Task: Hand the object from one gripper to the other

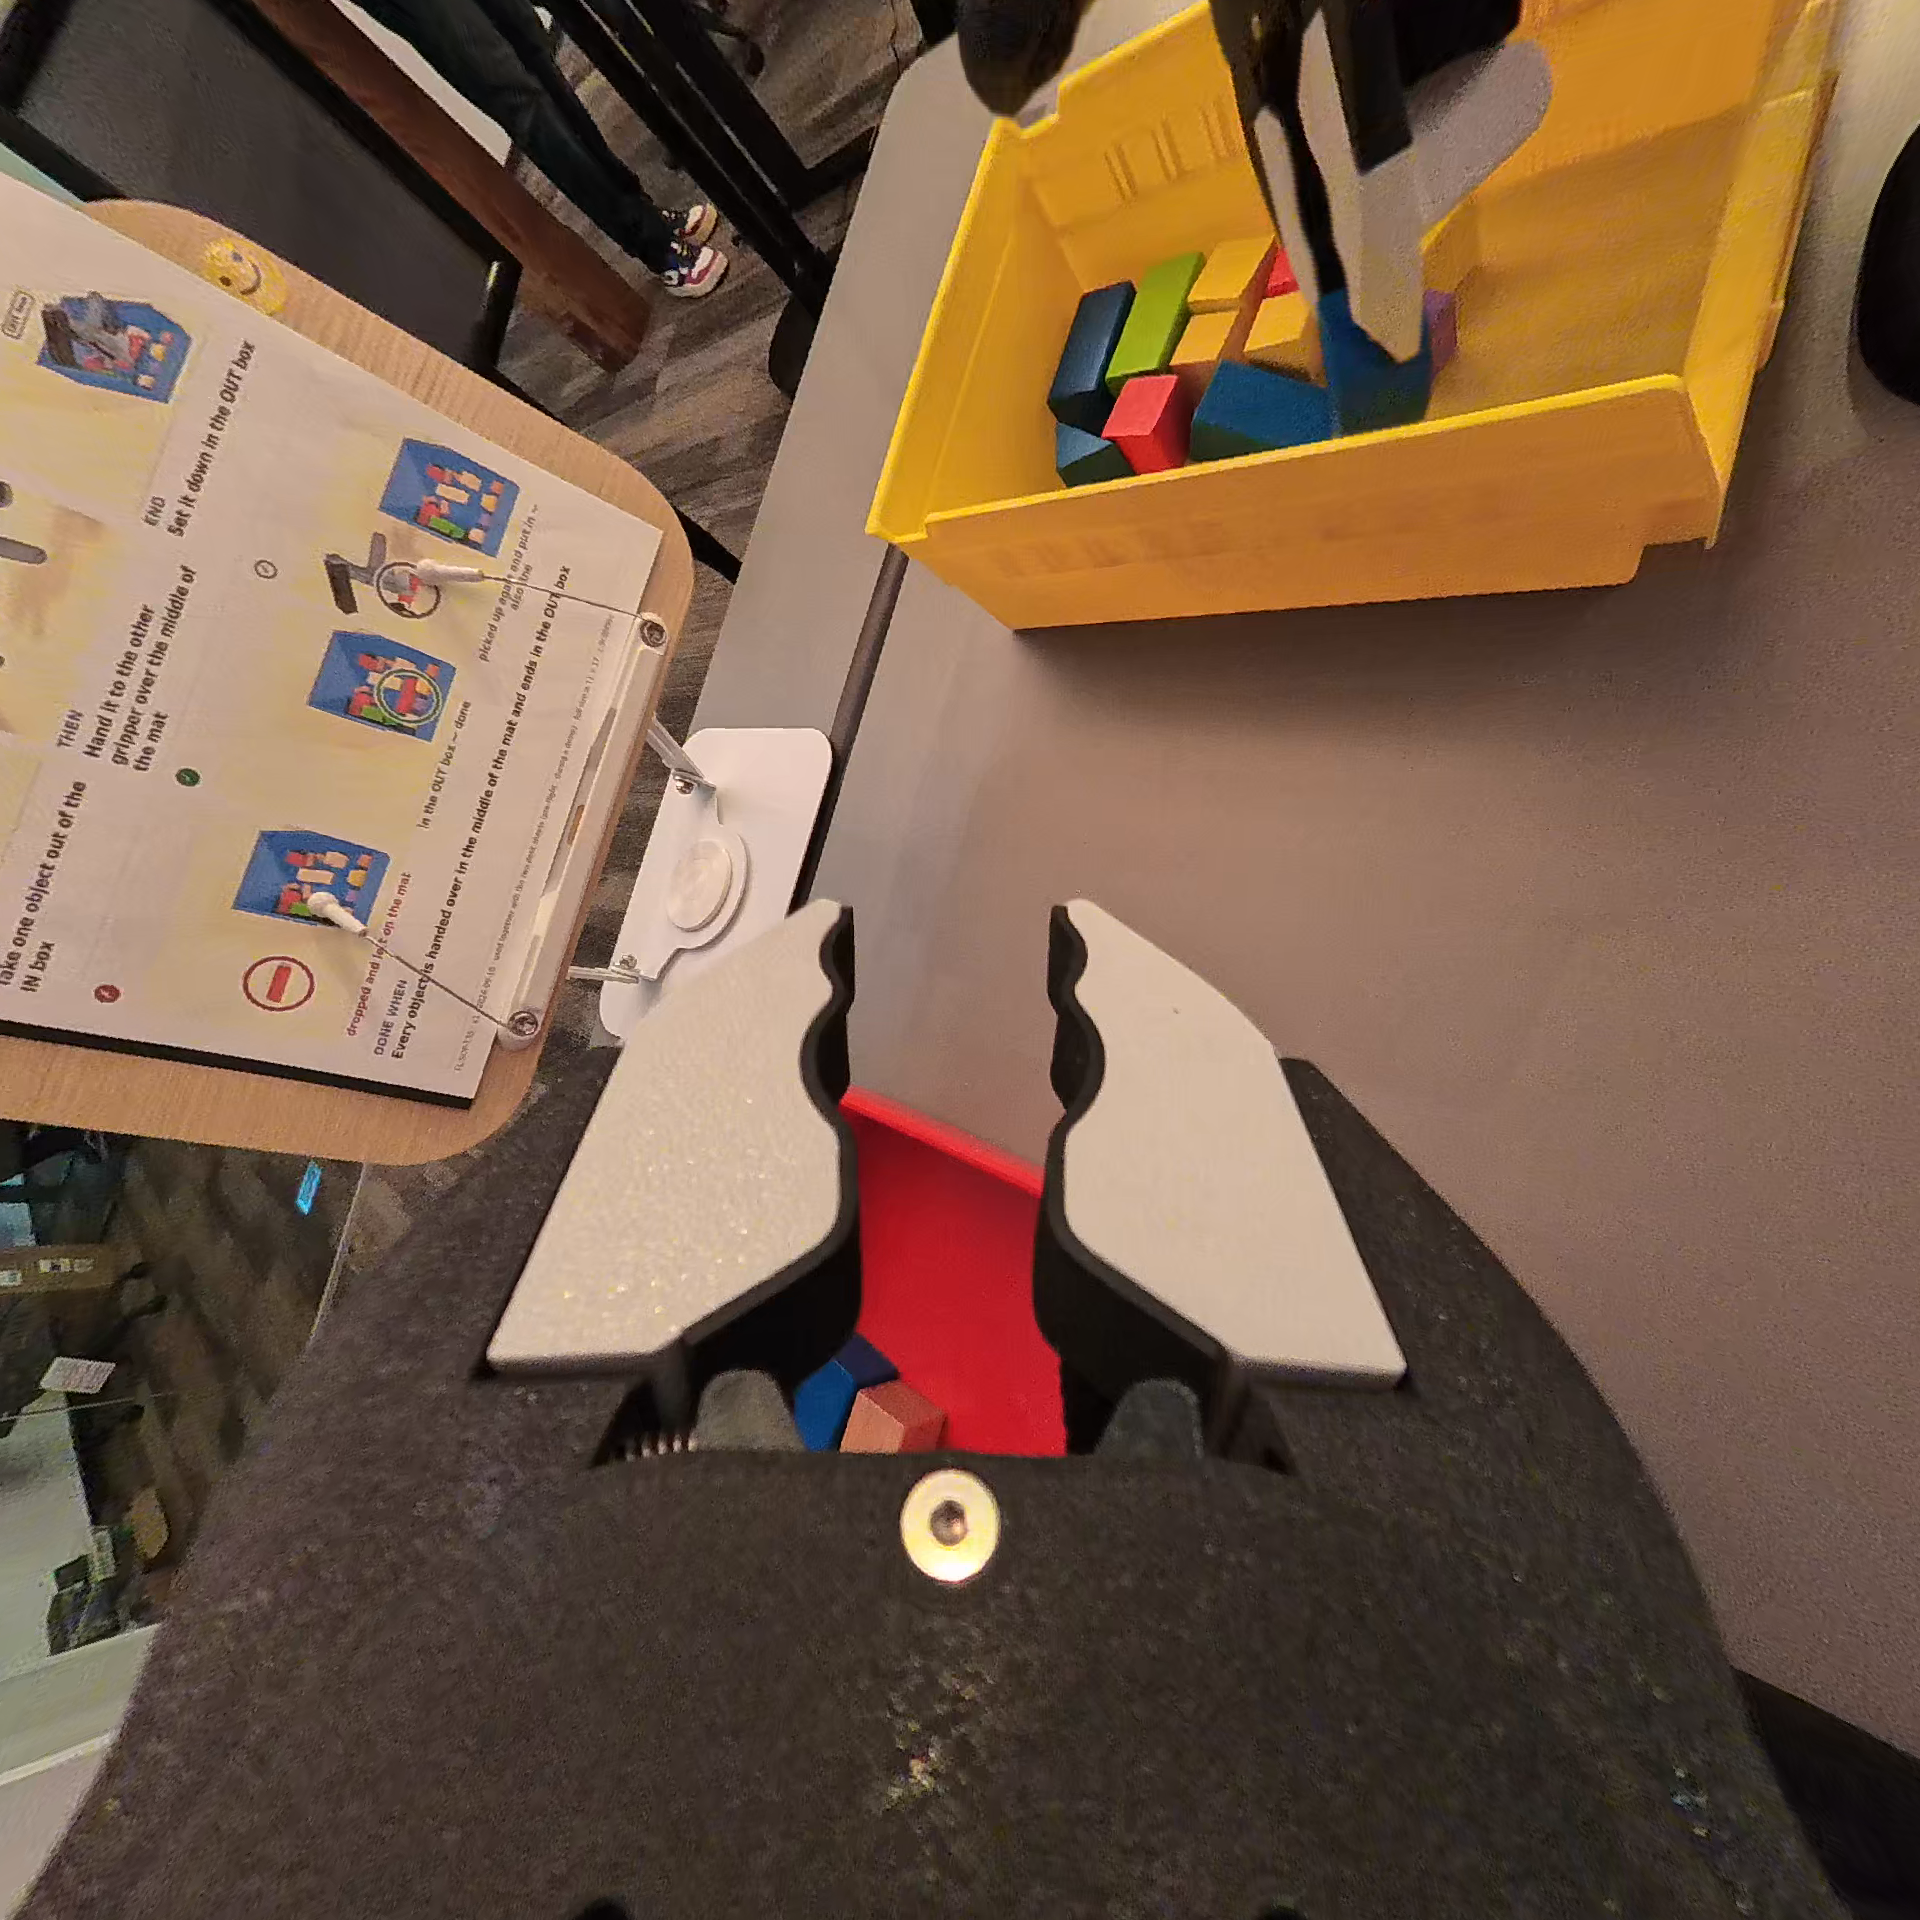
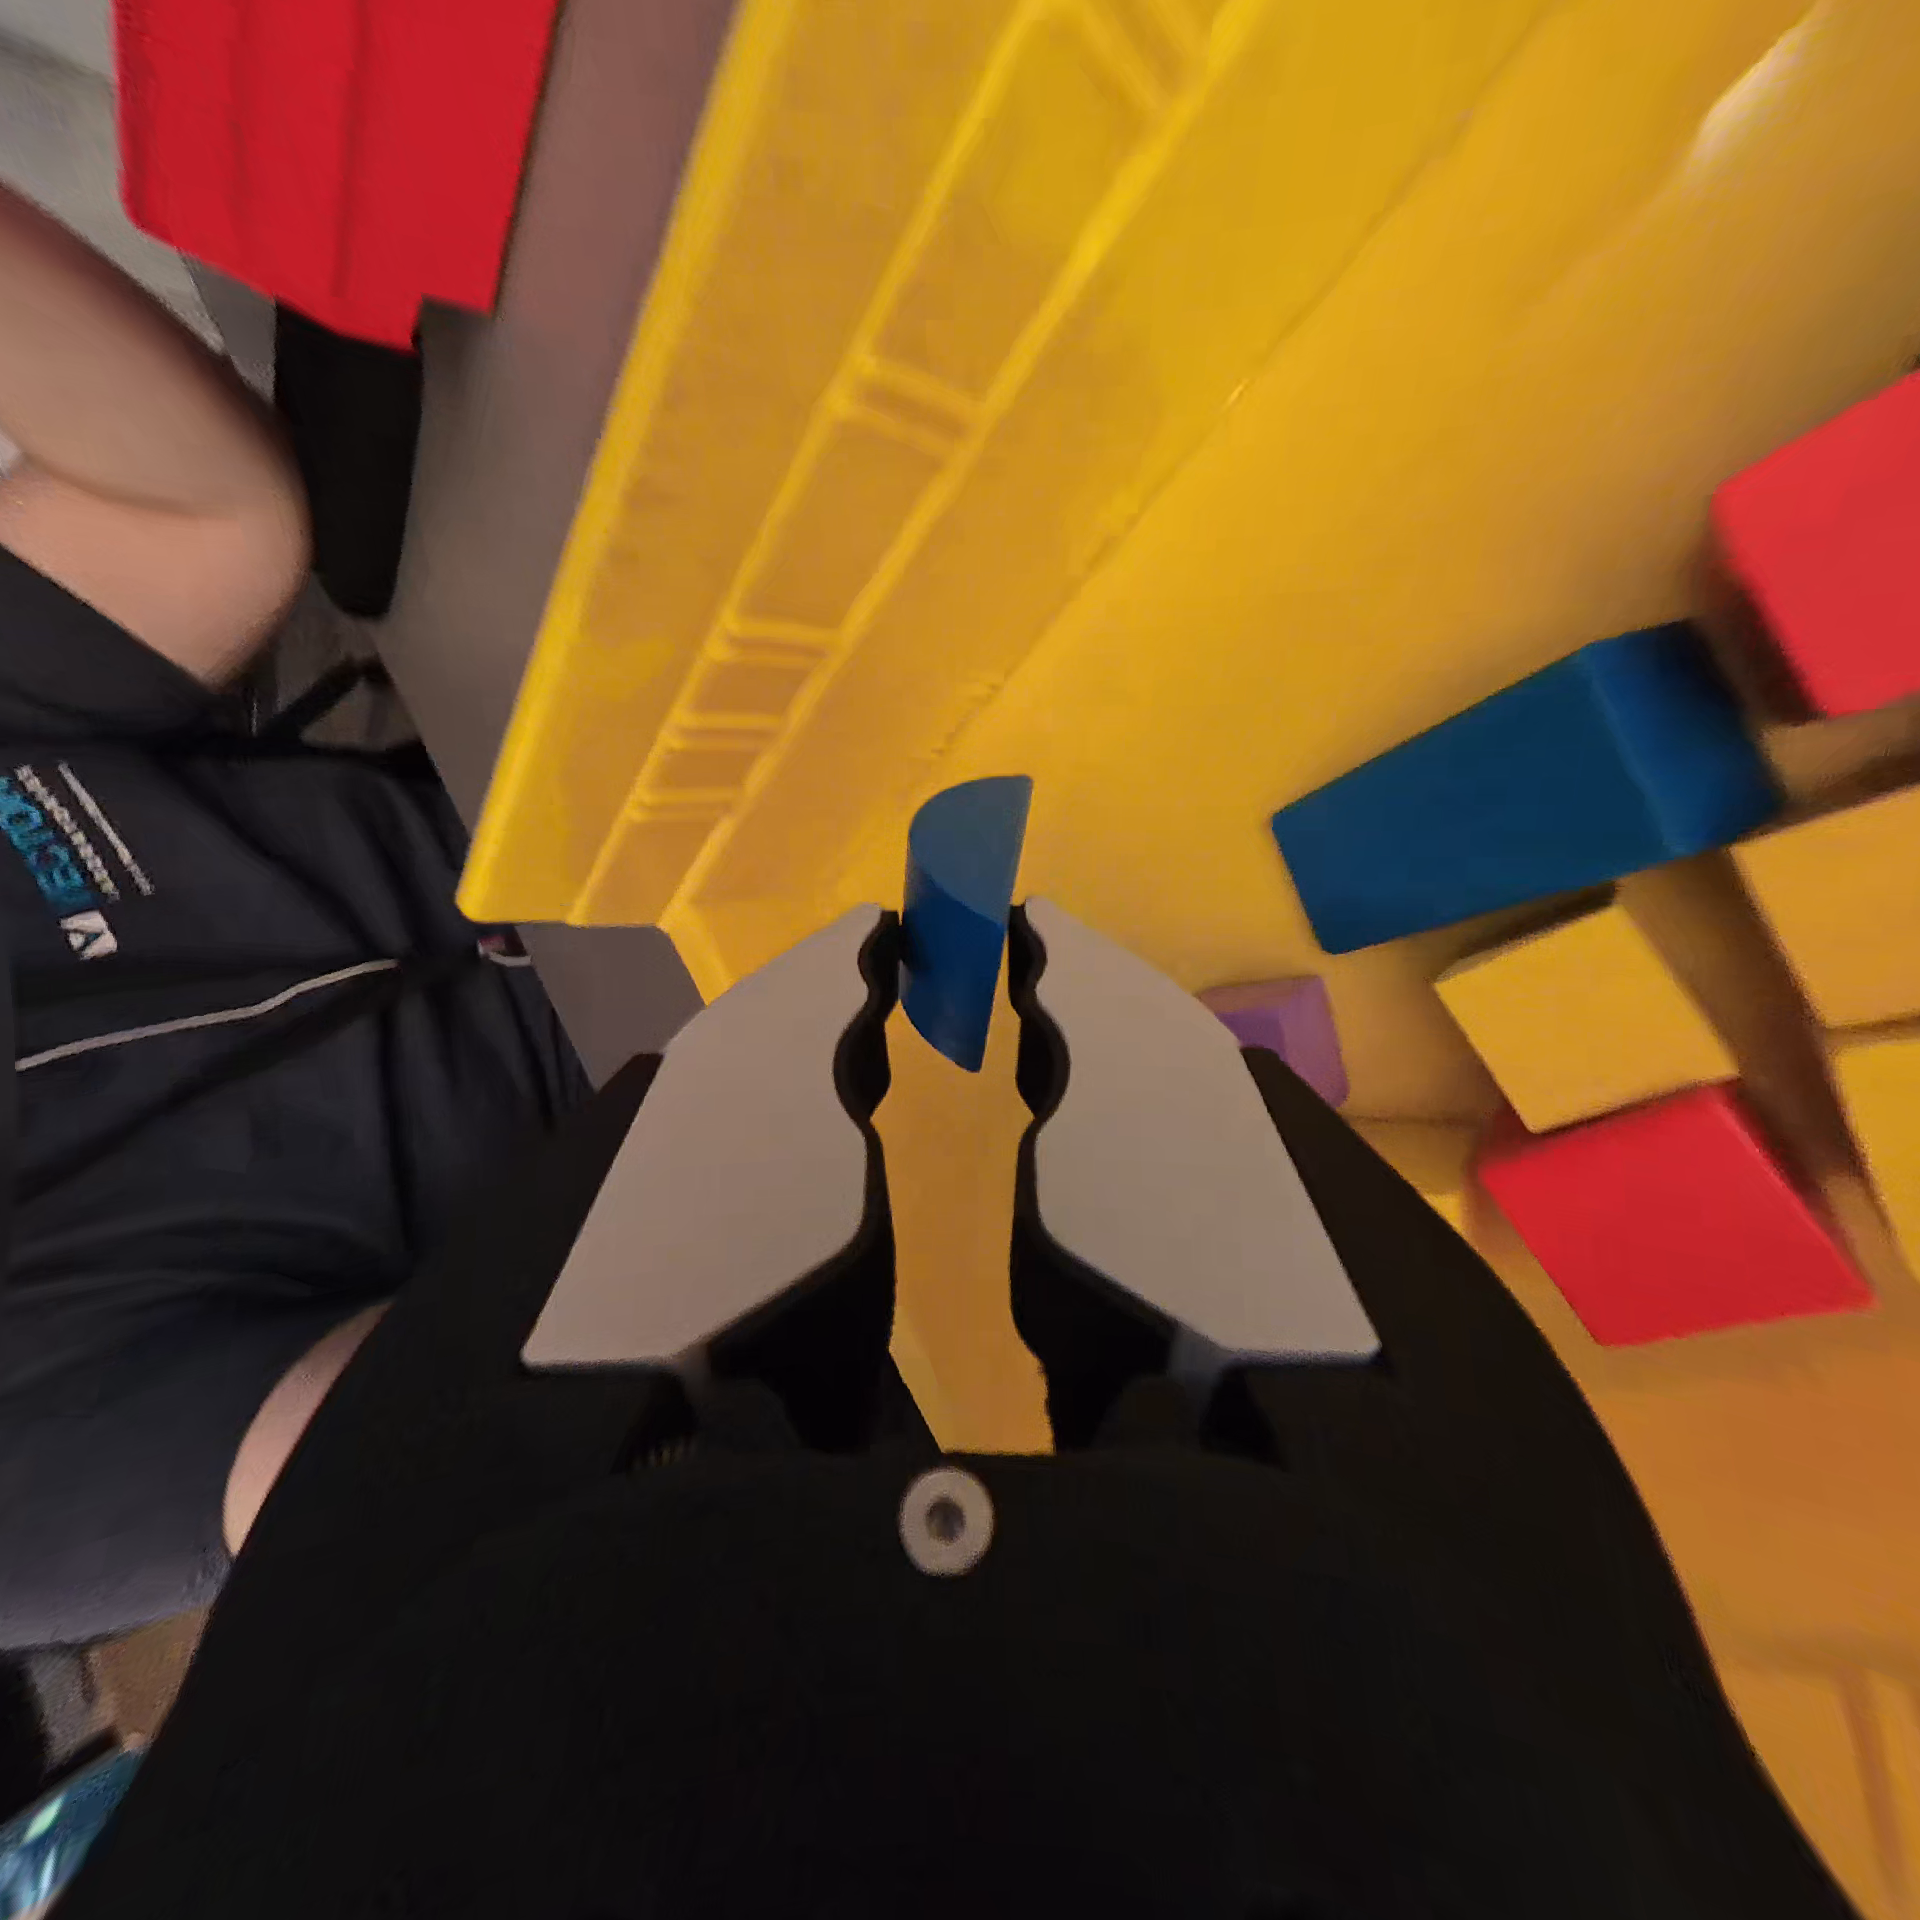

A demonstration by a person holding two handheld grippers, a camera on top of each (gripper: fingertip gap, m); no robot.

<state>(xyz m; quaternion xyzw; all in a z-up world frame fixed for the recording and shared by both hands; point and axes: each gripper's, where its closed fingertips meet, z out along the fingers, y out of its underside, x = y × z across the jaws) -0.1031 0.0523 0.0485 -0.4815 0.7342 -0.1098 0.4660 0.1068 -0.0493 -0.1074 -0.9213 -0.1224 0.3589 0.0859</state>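
My right gripper (image 2: 954, 914) is shut on a blue half-round block (image 2: 961, 925), pinched at the fingertips inside the yellow bin (image 2: 831, 468). The left wrist view shows that gripper (image 1: 1361, 322) reaching down into the yellow bin (image 1: 1299, 520) with the blue block (image 1: 1377, 379) at its tips. I cannot tell whether the block is off the bin floor. My left gripper (image 1: 951, 935) is open and empty, held over a red bin (image 1: 935, 1195) at the near side of the grey table.
Several coloured blocks (image 1: 1164, 353) lie in the yellow bin, close to the right gripper (image 2: 1527, 790). A blue and a brownish block (image 1: 868, 1403) lie in the red bin. An instruction sheet on a wooden board (image 1: 312, 675) stands left. A person's torso (image 2: 208, 1039) is near.
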